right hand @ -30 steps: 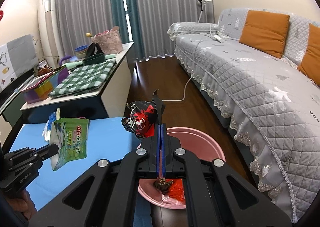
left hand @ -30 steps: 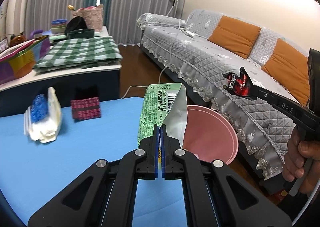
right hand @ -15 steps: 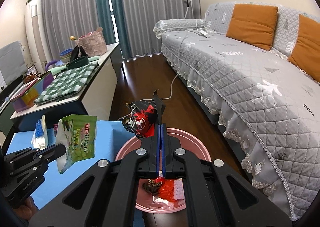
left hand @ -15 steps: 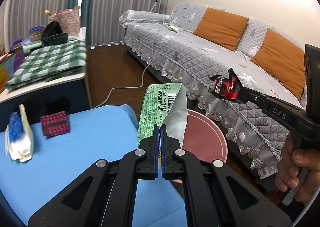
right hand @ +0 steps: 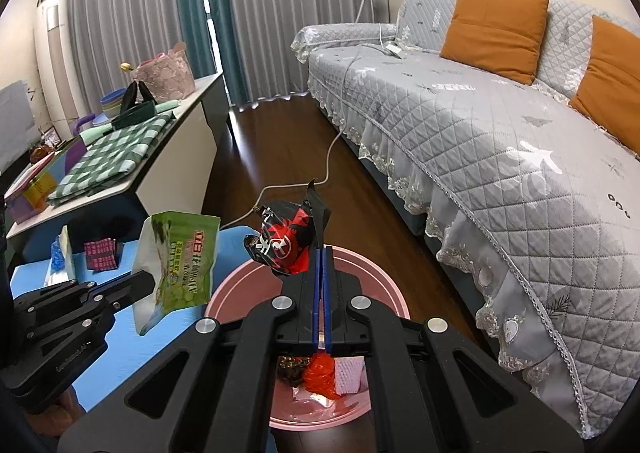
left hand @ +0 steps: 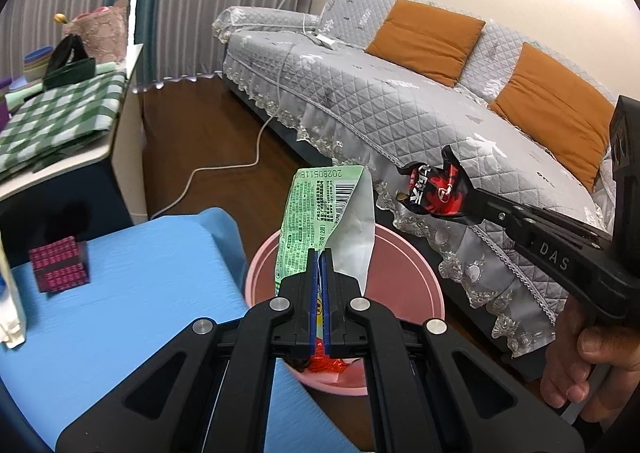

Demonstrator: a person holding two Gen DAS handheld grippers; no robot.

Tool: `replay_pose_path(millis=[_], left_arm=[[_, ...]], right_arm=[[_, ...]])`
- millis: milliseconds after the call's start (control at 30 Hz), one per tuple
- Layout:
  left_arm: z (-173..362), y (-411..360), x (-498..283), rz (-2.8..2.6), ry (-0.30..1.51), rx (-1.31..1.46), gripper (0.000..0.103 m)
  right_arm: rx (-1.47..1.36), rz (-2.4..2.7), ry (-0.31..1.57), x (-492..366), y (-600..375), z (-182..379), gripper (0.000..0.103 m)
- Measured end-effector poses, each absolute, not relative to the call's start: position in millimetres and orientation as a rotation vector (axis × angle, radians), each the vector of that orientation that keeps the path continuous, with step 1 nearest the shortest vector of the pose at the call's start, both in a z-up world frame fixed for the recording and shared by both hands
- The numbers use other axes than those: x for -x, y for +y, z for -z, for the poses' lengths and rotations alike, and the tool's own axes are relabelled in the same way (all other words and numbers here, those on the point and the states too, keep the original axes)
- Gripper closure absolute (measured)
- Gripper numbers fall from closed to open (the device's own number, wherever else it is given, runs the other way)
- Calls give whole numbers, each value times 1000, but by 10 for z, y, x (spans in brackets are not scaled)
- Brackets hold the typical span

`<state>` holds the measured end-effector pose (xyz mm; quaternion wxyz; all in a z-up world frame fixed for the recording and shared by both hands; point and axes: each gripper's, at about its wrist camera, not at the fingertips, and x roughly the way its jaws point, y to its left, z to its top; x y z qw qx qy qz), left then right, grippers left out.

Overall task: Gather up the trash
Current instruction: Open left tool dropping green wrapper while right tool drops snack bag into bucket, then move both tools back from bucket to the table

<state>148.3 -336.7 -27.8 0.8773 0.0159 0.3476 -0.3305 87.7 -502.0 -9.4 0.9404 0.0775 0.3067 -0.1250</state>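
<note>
Both grippers angle downward (jaws clamped together).

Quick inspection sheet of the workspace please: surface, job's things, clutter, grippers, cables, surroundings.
Surface: blue table, mostly bare.
Job's things: green snack bag and red-black wrapper held over the pink bin; bin already holds trash.
Clutter: pink checked box and tissue pack on the table.
Grippers: left gripper shut on the bag; right gripper shut on the wrapper.
Cables: white cable runs from sofa across floor.
Surroundings: grey sofa, side counter, curtains.
</note>
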Motion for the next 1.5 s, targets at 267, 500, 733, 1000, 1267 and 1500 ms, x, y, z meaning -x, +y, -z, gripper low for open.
replay_pose_path(millis=[267, 500, 733, 1000, 1267, 1500], left_arm=[[417, -3392, -1601, 724, 776, 33, 91], [423, -3207, -1557, 675, 778, 32, 91], [264, -2784, -1440, 605, 749, 28, 91], [64, -1945, -1189, 486, 711, 13, 91], [-38, -1035, -1128, 347, 684, 59, 91], [143, -438, -1149, 211, 659, 98, 91]], right_arm=[[-176, 289, 654, -941, -5081, 178, 51], [-173, 276, 629, -944, -5002, 116, 51], [-154, 203, 559, -887, -4696, -74, 51], [-142, 96, 503, -833, -4166, -283, 51], [-112, -18, 475, -835, -3496, -340, 51], [-82, -84, 508, -1021, -3058, -161, 51]])
